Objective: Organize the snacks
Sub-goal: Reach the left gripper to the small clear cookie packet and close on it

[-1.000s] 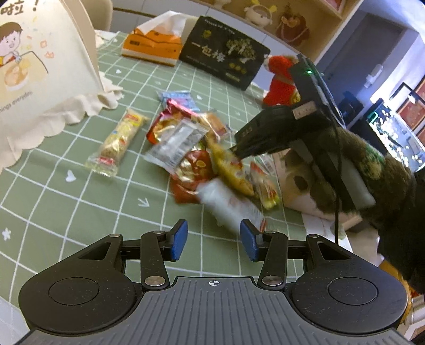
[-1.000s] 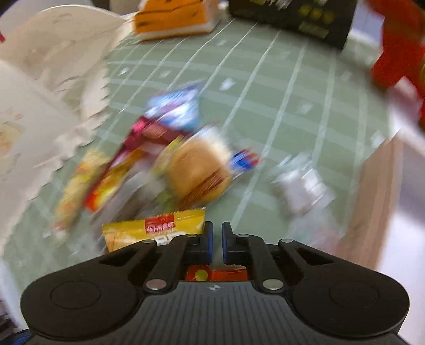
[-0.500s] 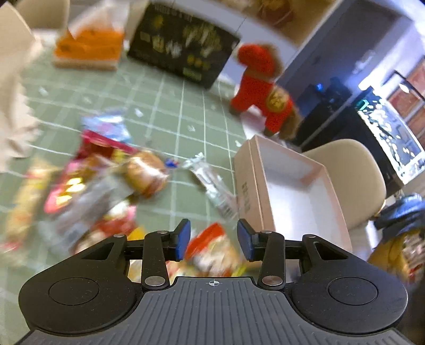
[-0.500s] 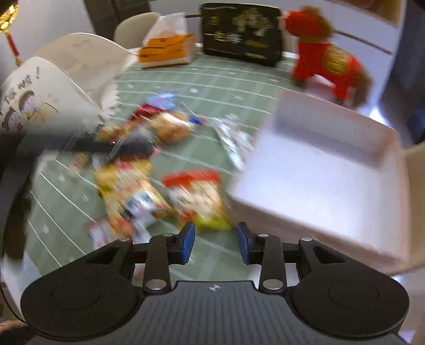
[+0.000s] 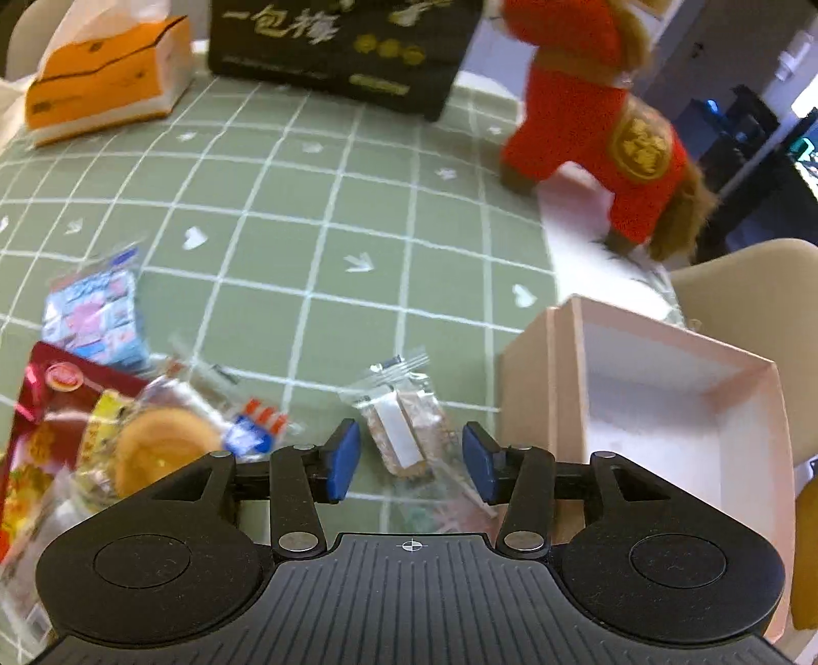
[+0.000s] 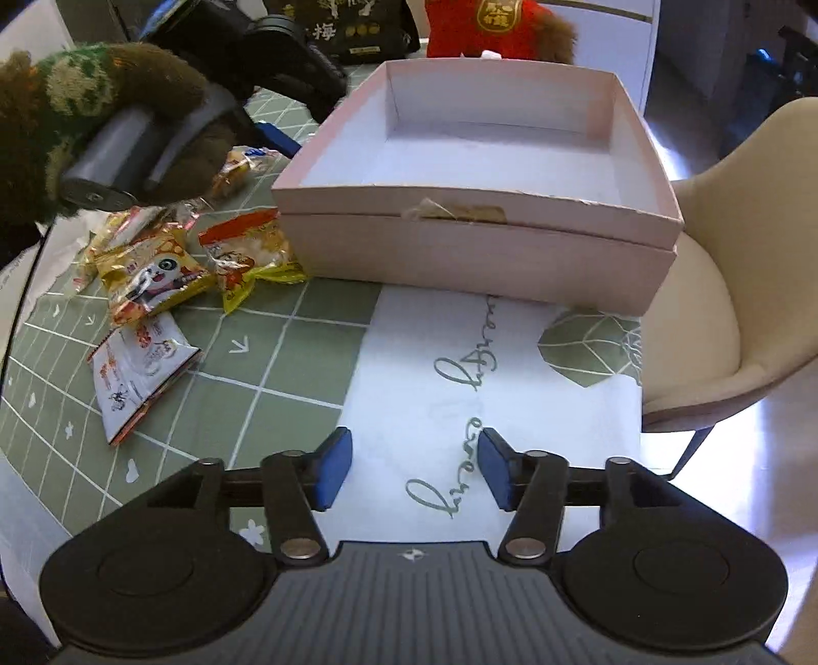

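Observation:
My left gripper [image 5: 411,463] is open, its blue pads either side of a clear-wrapped brown snack bar [image 5: 404,429] on the green checked cloth, just left of the empty pink box [image 5: 526,389]. Left of it lie a round pastry packet [image 5: 158,450], a red bag [image 5: 36,424] and a blue packet [image 5: 94,312]. My right gripper [image 6: 414,473] is open and empty over the white cloth in front of the pink box [image 6: 475,250]. A panda packet [image 6: 153,276], an orange-yellow packet [image 6: 250,256] and a white packet [image 6: 138,376] lie left of the box.
At the back stand an orange tissue box [image 5: 102,76], a black gift box [image 5: 337,46] and a red plush toy [image 5: 608,128]. A beige chair [image 6: 751,245] is right of the table edge. The gloved hand with the left gripper [image 6: 117,117] shows in the right wrist view.
My right gripper opened, let go of the packet it held and pulled back before the box. My left gripper swung right and closer, down to the clear-wrapped bar.

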A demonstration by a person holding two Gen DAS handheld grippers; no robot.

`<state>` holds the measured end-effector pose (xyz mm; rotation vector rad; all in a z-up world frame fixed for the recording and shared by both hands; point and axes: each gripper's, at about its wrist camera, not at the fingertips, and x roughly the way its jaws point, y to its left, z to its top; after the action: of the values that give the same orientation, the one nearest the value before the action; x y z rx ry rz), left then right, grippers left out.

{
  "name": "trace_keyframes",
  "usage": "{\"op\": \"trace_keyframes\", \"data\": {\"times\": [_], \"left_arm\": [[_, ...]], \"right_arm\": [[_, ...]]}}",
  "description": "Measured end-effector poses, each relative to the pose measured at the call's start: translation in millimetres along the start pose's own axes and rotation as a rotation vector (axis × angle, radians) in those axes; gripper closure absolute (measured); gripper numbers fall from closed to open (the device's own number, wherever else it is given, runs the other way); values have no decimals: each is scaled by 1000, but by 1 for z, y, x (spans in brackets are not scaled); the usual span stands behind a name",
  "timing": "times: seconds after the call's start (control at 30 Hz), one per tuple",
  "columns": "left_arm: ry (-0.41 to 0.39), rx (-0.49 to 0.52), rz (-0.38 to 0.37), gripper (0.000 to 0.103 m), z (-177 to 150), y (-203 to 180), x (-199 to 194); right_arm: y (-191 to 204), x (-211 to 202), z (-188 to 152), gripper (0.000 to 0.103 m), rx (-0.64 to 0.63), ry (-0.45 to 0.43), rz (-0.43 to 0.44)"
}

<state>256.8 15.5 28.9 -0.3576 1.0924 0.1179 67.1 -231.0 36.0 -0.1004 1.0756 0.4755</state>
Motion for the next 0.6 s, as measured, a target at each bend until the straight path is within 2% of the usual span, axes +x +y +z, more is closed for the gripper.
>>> {"op": "trace_keyframes", "data": {"times": [0.07,0.17,0.2,0.33,0.37,0.4,0.47,0.5,0.6], "left_arm": [[-19,4,-30,55,-1,0,-4],[-60,153,30,54,-2,-12,-3],[-75,182,25,54,-2,-15,-3],[-48,177,-61,39,-3,3,1],[-52,184,-78,44,-5,7,0],[-65,242,-40,50,-8,6,-1],[-91,361,23,32,-18,1,-5],[-96,385,37,31,-22,2,-6],[-79,365,63,31,-29,16,-12]], "right_arm": [[3,2,2,47,-7,-5,6],[9,4,5,44,-5,-9,10],[11,5,5,44,-8,-11,8],[10,5,4,43,-19,-16,3],[10,5,5,43,-19,-17,3],[10,5,6,43,-20,-18,4],[12,10,9,43,-25,-23,-1],[12,11,11,43,-31,-30,-6],[12,16,26,43,-49,-56,-21]]}}
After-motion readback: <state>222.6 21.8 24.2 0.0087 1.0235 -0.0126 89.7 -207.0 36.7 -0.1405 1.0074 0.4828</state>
